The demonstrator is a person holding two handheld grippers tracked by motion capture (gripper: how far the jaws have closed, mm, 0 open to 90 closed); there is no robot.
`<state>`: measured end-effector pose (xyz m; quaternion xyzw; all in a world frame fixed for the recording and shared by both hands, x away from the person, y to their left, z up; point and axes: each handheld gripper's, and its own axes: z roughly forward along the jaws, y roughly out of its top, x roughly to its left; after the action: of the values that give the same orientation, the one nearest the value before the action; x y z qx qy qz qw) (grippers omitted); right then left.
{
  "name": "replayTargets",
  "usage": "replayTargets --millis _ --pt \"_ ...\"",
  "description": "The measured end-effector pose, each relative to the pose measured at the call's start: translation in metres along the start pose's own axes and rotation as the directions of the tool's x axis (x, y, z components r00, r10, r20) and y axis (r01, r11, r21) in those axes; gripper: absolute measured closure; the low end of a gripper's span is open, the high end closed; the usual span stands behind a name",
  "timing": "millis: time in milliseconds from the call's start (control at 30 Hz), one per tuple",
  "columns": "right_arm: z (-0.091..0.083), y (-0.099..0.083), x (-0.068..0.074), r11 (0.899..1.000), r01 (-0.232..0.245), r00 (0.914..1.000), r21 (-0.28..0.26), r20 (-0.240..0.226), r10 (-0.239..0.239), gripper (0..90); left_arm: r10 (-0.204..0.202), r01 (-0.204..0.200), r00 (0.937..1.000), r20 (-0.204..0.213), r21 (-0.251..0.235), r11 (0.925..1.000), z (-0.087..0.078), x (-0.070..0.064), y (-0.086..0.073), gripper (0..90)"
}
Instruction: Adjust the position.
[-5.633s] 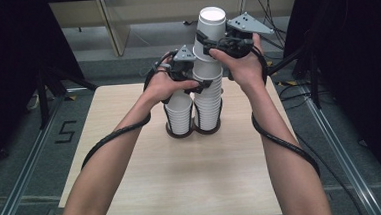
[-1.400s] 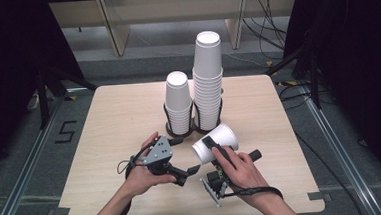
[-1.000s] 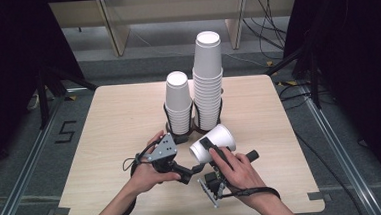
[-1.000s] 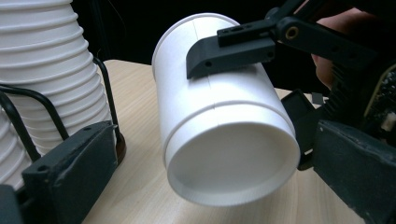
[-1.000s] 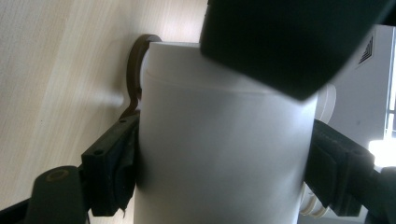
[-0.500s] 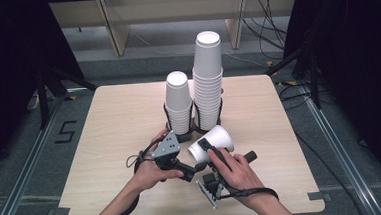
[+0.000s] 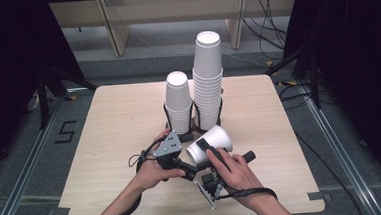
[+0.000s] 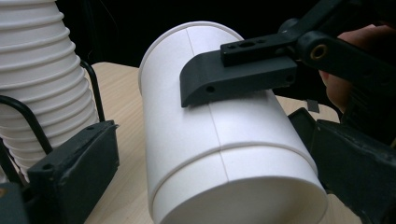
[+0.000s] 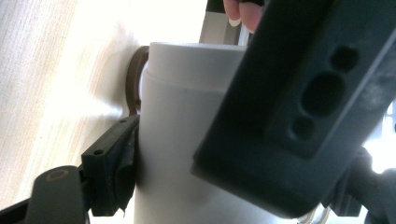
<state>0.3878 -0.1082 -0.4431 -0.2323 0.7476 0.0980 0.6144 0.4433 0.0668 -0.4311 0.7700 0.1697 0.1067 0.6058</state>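
Lying on its side above the near middle of the bench [image 7: 104, 123], a white paper cup [image 7: 211, 144] is pinched by the right claw [image 7: 207, 151], one jaw pressed along its wall. The left claw [image 7: 185, 169] stands spread around the cup's base end. Two cup stacks [image 7: 207, 81] stand in a wire holder [image 7: 194, 122] just behind.

A light wooden table [image 7: 105, 142] with rounded corners stands on a grey floor [image 7: 21, 163]. Toward its far middle sit two stacks of white paper cups in a black wire holder [image 7: 168, 120]: a shorter stack [image 7: 178, 103] left, a taller stack [image 7: 208, 81] right.
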Motion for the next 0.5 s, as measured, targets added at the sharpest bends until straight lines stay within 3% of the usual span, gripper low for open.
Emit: replayTargets --millis 200,233,433,467,500 --pt "0.0009 0.0007 -0.0027 1.000 0.026 0.9996 -0.012 0.012 -0.026 20.5 -0.001 0.001 1.0000 0.001 0.004 1.0000 0.0022 -0.0006 -0.0004 2.3" --pt "0.0004 0.0005 -0.0014 1.000 0.006 1.0000 -0.005 0.003 -0.006 20.5 -0.002 0.002 1.0000 0.000 0.004 1.0000 0.0024 -0.0006 -0.0005 2.7" --pt "0.0002 0.0004 -0.0014 1.000 0.007 1.0000 -0.005 0.005 -0.007 20.5 0.007 -0.007 1.0000 0.001 0.008 0.9999 0.0032 -0.0008 -0.0007 4.9" --pt "0.0000 0.0007 -0.0003 1.000 -0.012 0.9999 -0.003 0.005 0.012 20.5 0.007 -0.007 1.0000 0.000 0.007 0.9999 0.0035 -0.0010 -0.0009 4.9" --pt "0.0008 0.0008 -0.0018 1.000 0.007 0.9999 -0.014 0.009 -0.007 20.5 0.005 -0.005 1.0000 0.000 0.006 1.0000 0.0040 -0.0013 -0.0011 5.7"
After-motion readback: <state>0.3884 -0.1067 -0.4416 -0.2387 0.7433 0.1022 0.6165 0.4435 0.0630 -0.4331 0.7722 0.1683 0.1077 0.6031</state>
